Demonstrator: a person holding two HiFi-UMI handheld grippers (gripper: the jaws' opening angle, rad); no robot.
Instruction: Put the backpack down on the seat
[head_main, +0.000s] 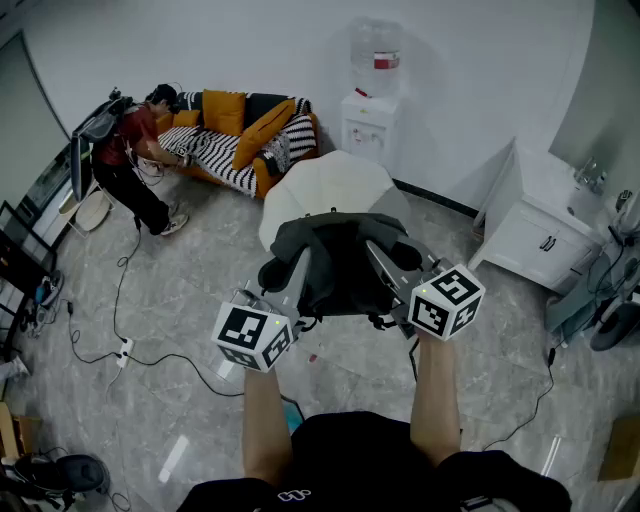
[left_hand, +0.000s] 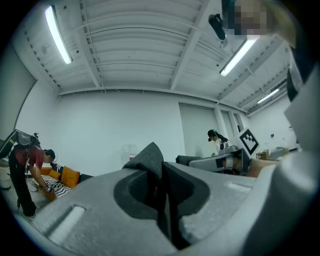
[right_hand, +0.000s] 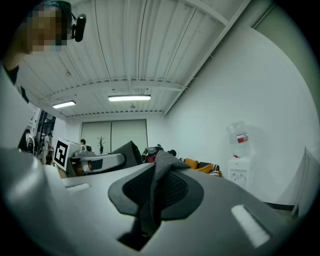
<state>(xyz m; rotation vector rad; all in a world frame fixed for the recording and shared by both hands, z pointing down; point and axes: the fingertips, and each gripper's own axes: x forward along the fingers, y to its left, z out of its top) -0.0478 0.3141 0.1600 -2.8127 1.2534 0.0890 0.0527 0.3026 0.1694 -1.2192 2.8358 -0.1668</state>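
Note:
A dark grey backpack (head_main: 335, 265) hangs between my two grippers, just in front of and above a round white seat (head_main: 330, 185). My left gripper (head_main: 298, 268) pinches the bag's left side, and in the left gripper view its jaws (left_hand: 162, 172) are closed on a fold of the dark fabric (left_hand: 149, 159). My right gripper (head_main: 378, 256) holds the bag's right side. Seen from the right gripper view, that gripper (right_hand: 152, 187) clamps a strip of the same fabric (right_hand: 162, 167). Both point upward toward the ceiling.
An orange and striped sofa (head_main: 245, 135) stands at the back left, with a person in red (head_main: 130, 150) bent over it. A water dispenser (head_main: 372, 100) stands behind the seat and a white cabinet (head_main: 545, 225) at the right. Cables (head_main: 120, 345) trail over the floor at the left.

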